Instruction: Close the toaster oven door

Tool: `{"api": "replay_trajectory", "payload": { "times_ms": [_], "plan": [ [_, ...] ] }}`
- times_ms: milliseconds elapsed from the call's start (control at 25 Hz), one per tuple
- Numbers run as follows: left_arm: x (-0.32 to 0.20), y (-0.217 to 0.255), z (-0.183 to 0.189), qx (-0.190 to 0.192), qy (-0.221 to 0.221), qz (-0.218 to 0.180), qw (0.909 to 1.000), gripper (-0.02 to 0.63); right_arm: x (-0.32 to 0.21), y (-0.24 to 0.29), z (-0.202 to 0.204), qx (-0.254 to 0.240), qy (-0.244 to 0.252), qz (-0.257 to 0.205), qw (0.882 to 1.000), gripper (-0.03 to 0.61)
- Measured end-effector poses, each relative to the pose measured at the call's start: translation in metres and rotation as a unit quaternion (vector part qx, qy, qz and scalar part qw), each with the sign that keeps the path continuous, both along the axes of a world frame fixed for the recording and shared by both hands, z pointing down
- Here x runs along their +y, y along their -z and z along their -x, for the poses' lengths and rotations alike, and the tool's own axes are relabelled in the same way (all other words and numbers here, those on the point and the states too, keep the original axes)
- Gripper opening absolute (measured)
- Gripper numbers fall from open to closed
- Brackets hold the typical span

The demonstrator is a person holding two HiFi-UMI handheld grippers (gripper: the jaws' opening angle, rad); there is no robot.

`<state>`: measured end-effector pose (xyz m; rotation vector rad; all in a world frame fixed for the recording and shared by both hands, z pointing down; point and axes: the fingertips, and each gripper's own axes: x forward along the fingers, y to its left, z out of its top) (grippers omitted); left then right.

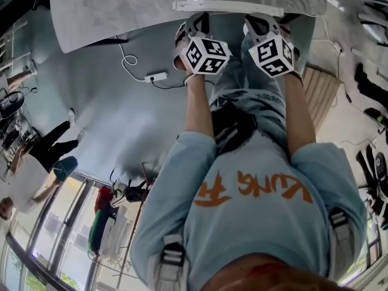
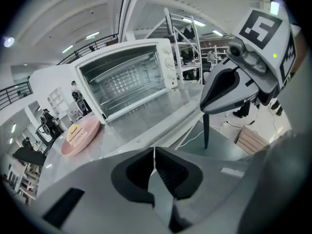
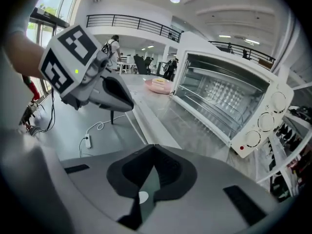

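Observation:
The white toaster oven (image 2: 131,77) stands on a grey table (image 1: 109,11) with its glass door (image 2: 146,112) folded down flat toward me. In the right gripper view the oven (image 3: 234,101) is to the right, its knobs (image 3: 265,123) facing me and its door (image 3: 195,123) lying open. My left gripper (image 2: 154,150) is shut with nothing between its fingers, just short of the door's front edge. My right gripper (image 3: 155,146) is also shut and empty, beside it. In the head view both grippers (image 1: 195,23) (image 1: 262,24) hang side by side at the table's edge.
A pink plate (image 2: 78,135) with a piece of food sits on the table left of the oven. A power strip (image 1: 156,76) with its cable lies on the floor. A slatted wooden board (image 1: 321,90) stands to the right. People (image 1: 42,150) stand farther off.

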<state>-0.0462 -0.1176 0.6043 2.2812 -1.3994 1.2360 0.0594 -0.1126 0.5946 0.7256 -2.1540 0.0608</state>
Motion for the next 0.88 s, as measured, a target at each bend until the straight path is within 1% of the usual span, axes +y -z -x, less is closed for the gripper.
{"api": "replay_trajectory", "payload": {
  "times_ms": [200,400,520,880],
  "plan": [
    [-0.007,0.001,0.005,0.002,0.015,-0.005,0.9999,0.003,0.000,-0.016,-0.004,0.027,-0.013,-0.002,1.000,-0.002],
    [-0.008,-0.001,0.007,-0.005,0.013,0.001,0.9999,0.003,-0.006,-0.017,-0.003,0.040,-0.023,-0.018,0.999,-0.002],
    [-0.009,-0.001,0.007,-0.020,0.011,0.005,0.9997,0.003,-0.007,-0.019,-0.005,0.048,-0.024,-0.024,0.998,-0.002],
    [-0.010,0.006,0.008,-0.037,0.006,-0.008,0.9993,0.008,-0.012,-0.009,-0.007,0.092,-0.019,-0.087,0.992,-0.002]
  ]
}}
